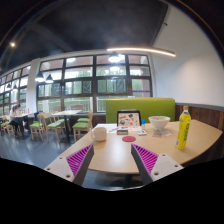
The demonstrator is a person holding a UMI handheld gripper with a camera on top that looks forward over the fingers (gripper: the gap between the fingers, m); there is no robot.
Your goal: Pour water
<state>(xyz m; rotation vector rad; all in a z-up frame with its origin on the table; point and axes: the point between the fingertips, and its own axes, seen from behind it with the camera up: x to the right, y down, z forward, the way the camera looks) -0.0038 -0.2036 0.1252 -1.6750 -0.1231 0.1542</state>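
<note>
Ahead, the gripper (111, 160) hovers with its fingers spread wide and nothing between them, purple pads (79, 158) facing inward. Beyond them stands a round wooden table (115, 152). On it sit a white cup (99, 133), a white bowl (159, 123), and a yellow bottle (184, 128) off to the right.

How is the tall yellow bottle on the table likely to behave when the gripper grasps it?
The yellow bottle stands tall and narrow near the edge of the table, so a push near its top would probably tip it. It looks like plastic, so it may flex a little when squeezed. The gripper is open and well short of it.
</note>
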